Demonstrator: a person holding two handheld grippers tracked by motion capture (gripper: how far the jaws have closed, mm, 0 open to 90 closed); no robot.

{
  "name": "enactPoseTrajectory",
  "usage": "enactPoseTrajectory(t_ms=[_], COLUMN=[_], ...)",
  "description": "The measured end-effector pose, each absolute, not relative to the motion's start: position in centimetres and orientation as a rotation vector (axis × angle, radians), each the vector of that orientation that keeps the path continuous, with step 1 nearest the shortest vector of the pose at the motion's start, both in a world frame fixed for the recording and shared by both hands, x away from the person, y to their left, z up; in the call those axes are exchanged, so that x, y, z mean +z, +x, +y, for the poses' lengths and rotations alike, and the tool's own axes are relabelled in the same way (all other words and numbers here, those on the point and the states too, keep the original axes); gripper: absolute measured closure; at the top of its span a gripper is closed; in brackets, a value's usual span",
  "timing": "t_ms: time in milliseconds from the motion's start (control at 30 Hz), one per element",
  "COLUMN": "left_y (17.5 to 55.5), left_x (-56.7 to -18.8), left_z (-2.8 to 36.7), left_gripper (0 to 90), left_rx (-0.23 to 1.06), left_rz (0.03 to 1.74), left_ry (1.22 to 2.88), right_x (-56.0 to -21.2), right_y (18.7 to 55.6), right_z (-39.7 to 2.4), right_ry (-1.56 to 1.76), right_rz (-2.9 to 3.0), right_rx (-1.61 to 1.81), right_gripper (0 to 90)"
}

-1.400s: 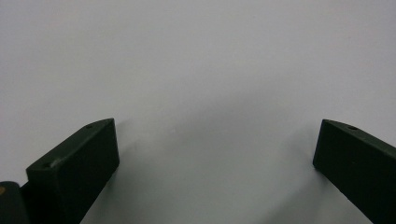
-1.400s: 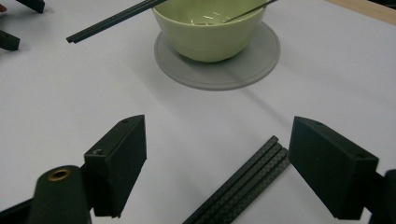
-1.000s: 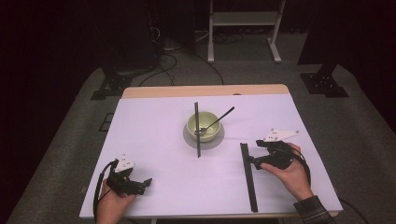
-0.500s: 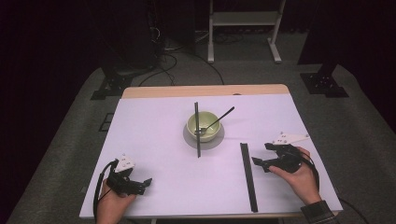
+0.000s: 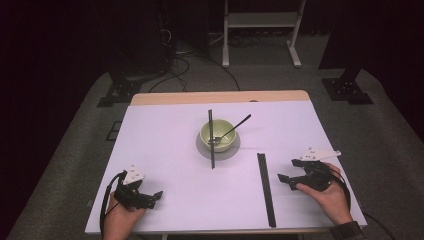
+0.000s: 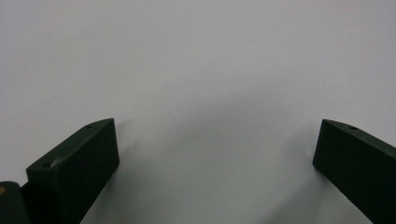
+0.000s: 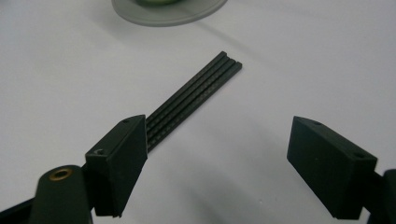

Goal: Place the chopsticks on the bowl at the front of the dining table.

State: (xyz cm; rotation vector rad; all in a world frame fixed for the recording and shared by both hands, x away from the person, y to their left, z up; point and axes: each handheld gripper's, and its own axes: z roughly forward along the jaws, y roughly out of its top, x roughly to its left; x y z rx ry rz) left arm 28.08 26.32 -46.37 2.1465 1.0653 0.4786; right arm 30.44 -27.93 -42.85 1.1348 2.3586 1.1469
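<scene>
Left gripper (image 6: 215,154) sits wide open: one black jaw rises from the lower left of the frame, the other from the lower right, nothing between them. Plain white table (image 6: 196,56) spreads across the rest, faintly shadowed toward the bottom.

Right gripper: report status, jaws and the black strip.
Right gripper open, nothing between its jaws, just right of the black strip. Strip flat on the table, untouched. Left gripper open, apart. Nothing in the way.
</scene>
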Motion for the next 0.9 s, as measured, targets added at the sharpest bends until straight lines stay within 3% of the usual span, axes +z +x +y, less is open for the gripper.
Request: enactPoseTrajectory(t_ms=[667,900], left_y=[28.1,28.1], left_x=[-46.4,-46.4], left_z=[26.3,26.3], left_gripper=[0.0,0.0], left_rx=[0.479,0.48], left_rz=[1.065,1.065], left_ry=[2.147,2.147], right_x=[-46.3,-46.5], right_y=[29.0,28.9], right_z=[-31.3,-31.3], right_ry=[1.135,1.128], right_rz=[2.351,2.335], right_rx=[1.027,1.015], right_gripper=[21.7,18.5])
